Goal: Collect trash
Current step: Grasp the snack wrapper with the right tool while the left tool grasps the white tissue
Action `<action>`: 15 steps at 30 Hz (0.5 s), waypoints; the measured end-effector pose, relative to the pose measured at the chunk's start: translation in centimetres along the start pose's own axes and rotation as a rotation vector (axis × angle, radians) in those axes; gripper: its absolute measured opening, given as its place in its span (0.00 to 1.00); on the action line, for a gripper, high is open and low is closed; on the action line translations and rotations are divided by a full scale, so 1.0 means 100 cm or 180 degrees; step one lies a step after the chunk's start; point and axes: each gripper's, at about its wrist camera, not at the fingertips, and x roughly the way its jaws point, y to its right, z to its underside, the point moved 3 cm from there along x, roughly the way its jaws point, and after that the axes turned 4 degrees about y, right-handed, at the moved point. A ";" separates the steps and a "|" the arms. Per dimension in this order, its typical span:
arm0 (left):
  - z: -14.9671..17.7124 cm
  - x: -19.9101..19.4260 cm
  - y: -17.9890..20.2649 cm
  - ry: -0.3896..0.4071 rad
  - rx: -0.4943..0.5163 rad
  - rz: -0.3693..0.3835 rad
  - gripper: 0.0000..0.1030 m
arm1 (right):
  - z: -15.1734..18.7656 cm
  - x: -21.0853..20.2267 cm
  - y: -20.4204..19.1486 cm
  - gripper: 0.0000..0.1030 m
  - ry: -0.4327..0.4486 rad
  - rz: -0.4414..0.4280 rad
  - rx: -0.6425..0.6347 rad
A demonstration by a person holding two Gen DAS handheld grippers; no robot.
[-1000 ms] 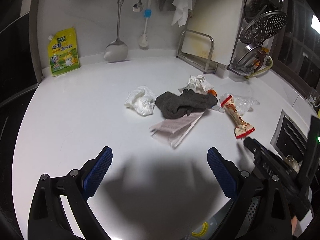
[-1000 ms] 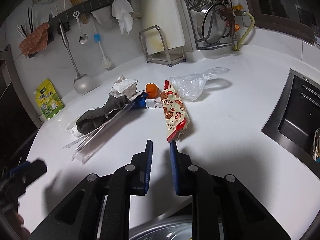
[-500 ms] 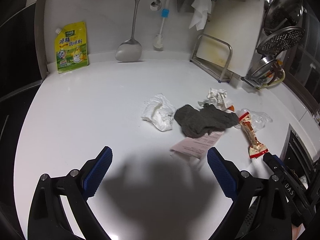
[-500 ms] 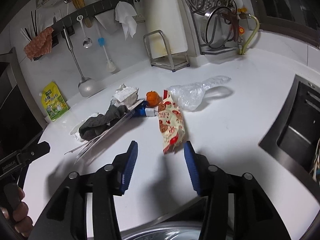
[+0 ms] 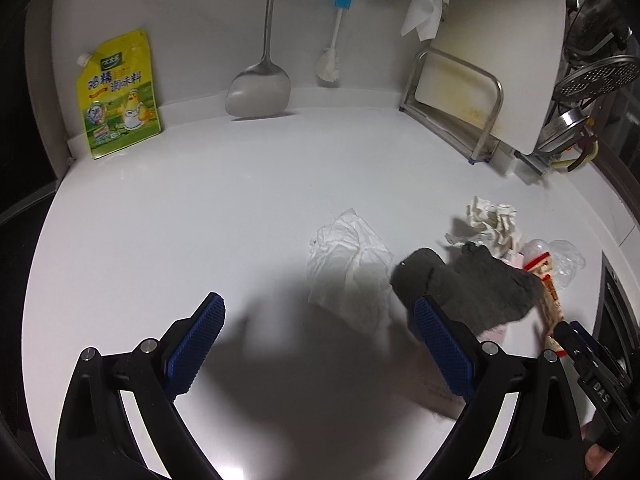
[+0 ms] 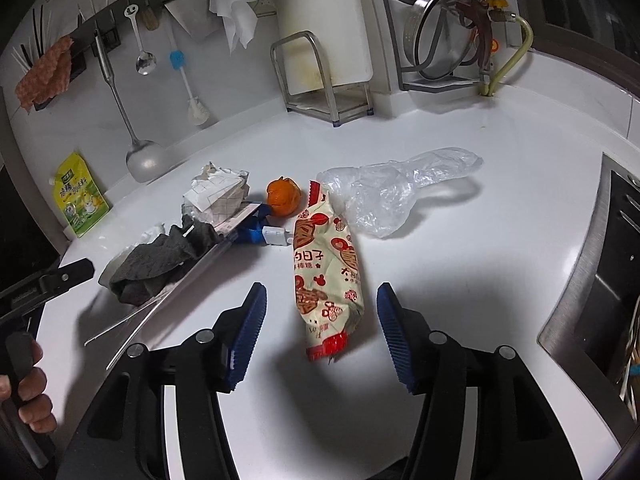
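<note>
Trash lies on the white counter (image 6: 500,260). A red-and-cream snack wrapper (image 6: 324,264) points at my right gripper (image 6: 320,300), whose jaws are opening; the wrapper's near end sits between the blue pads, untouched. Beyond it lie a clear plastic bag (image 6: 392,188), an orange peel (image 6: 284,196), crumpled paper (image 6: 216,192), a grey cloth (image 6: 160,260) and a flat clear sleeve (image 6: 176,300). My left gripper (image 5: 316,320) is open and holds nothing, just short of a white tissue (image 5: 348,264). The grey cloth (image 5: 472,288) lies by its right finger.
A yellow seasoning pouch (image 5: 116,96) and a hanging spatula (image 5: 258,88) are at the back wall. A cutting board in a metal stand (image 6: 324,80) and a dish rack (image 6: 444,40) sit behind. A sink (image 6: 608,280) opens at the right. A person's hand (image 6: 24,380) holds the left gripper.
My right gripper went from shut to open and moved forward until its pads flank the snack wrapper's end. My left gripper moved forward and left, close to the white tissue.
</note>
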 end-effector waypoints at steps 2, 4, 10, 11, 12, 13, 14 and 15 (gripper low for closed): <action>-0.003 0.011 -0.001 -0.0048 -0.0019 0.0017 0.91 | -0.001 0.003 -0.001 0.54 -0.0018 0.0000 -0.0023; -0.005 0.022 -0.003 -0.0102 -0.0036 0.0003 0.91 | -0.002 0.006 -0.003 0.54 -0.0040 0.0005 -0.0042; -0.009 0.040 -0.005 -0.0211 -0.0058 -0.0012 0.91 | -0.001 0.016 -0.003 0.54 -0.0114 0.0010 -0.0061; -0.010 0.042 -0.004 -0.0222 -0.0050 -0.0019 0.91 | -0.001 0.017 -0.003 0.54 -0.0123 0.0007 -0.0063; -0.011 0.044 -0.004 -0.0236 -0.0048 -0.0017 0.90 | -0.001 0.018 -0.004 0.54 -0.0125 0.0002 -0.0066; -0.011 0.046 -0.004 -0.0250 -0.0047 -0.0015 0.90 | -0.002 0.019 -0.005 0.54 -0.0128 -0.0001 -0.0073; -0.012 0.048 -0.004 -0.0257 -0.0048 -0.0016 0.88 | -0.002 0.020 -0.006 0.54 -0.0136 -0.0002 -0.0089; -0.012 0.049 -0.004 -0.0263 -0.0046 -0.0017 0.86 | -0.002 0.020 -0.006 0.54 -0.0140 0.0003 -0.0101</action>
